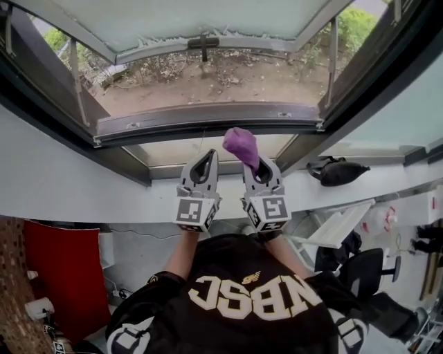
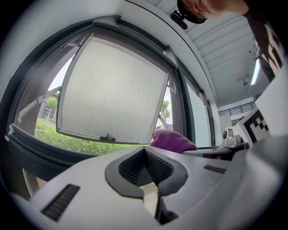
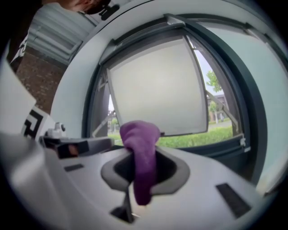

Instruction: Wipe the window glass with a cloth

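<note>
A purple cloth (image 1: 241,145) is held up, short of the open window glass (image 1: 208,17).
The left gripper (image 1: 208,157) is shut on nothing; the cloth is pinched in the right gripper (image 1: 257,164), its end left sticking out so the glass can be rubbed.

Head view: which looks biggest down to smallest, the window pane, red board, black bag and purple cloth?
1. window pane, largest
2. red board
3. black bag and purple cloth look about the same, so I won't rank them.

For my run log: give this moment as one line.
right gripper: shut on purple cloth | left gripper: shut, empty | window glass: swung open, untouched
</note>
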